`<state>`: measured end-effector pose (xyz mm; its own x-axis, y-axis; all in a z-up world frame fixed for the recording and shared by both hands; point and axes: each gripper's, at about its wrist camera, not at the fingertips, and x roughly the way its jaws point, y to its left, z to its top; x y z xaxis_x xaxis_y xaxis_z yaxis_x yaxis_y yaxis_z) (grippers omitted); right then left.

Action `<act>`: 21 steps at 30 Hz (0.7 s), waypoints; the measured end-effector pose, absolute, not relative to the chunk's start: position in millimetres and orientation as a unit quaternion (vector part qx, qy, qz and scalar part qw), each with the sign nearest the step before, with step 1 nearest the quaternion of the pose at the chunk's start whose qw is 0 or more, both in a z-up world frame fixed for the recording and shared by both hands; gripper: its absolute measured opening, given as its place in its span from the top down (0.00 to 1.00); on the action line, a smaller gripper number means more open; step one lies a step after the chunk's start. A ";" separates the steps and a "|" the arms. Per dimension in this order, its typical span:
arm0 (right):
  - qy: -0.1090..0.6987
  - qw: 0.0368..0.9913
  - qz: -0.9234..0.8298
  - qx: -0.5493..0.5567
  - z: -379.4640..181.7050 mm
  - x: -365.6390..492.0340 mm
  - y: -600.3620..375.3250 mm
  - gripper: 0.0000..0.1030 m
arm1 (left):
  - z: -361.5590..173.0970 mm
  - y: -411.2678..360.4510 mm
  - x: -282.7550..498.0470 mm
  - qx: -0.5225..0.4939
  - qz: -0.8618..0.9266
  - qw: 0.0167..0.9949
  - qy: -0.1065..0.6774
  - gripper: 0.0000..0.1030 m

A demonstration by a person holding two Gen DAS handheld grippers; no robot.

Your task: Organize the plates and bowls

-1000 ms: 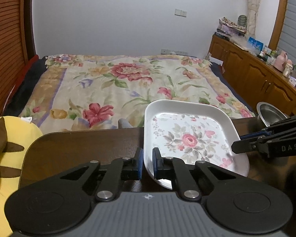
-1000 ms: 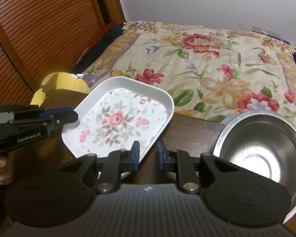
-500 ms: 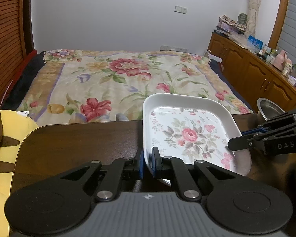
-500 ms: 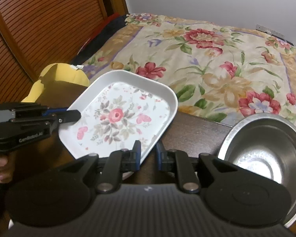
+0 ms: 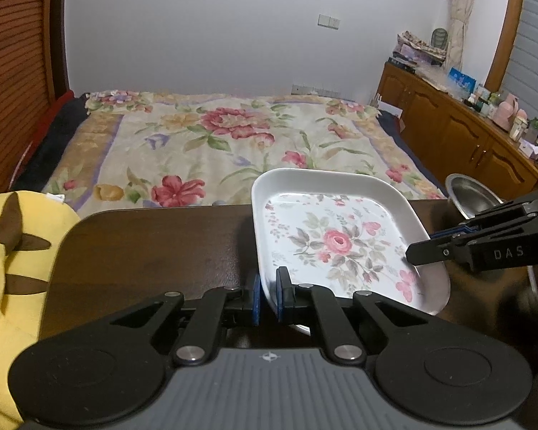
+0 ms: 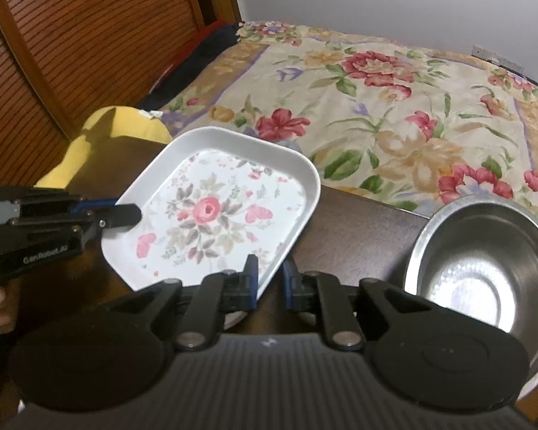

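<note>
We see left tool (image 5: 267, 295) clamped on floral plate (image 5: 335, 240) near-left rim; right tool (image 6: 270, 281) clamps its right rim, beside steel bowl (image 6: 484, 268).

Soft, even indoor light fills both views, though its source sits out of frame, and the pale back wall (image 5: 215, 36) and the flower-patterned bedspread (image 5: 215, 136) read bright while the dark brown wooden bench (image 5: 154, 243) stays dim and swallows detail. A bright glare patch sits in the bottom of the round steel bowl (image 6: 480, 286), and the white rectangular rose-printed plate (image 6: 211, 215) shows clean and sharp. Fisheye distortion bends the slatted wooden door (image 6: 71, 36) and room edges, and dark vignetting clips the corners.
</note>
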<state>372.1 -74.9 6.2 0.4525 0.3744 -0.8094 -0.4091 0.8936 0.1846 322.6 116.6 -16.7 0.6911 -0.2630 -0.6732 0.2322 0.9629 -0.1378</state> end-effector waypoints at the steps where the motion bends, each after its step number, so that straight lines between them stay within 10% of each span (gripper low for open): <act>1: 0.467 0.853 0.231 -0.016 9.3 369.0 -75.0 0.85 | -13.6 117.6 319.0 -0.021 -0.135 0.920 0.367 0.91; 21: 0.421 0.876 0.237 -0.014 55.1 310.0 -72.2 0.85 | 37.8 124.7 246.7 -0.015 -0.137 0.937 0.319 0.90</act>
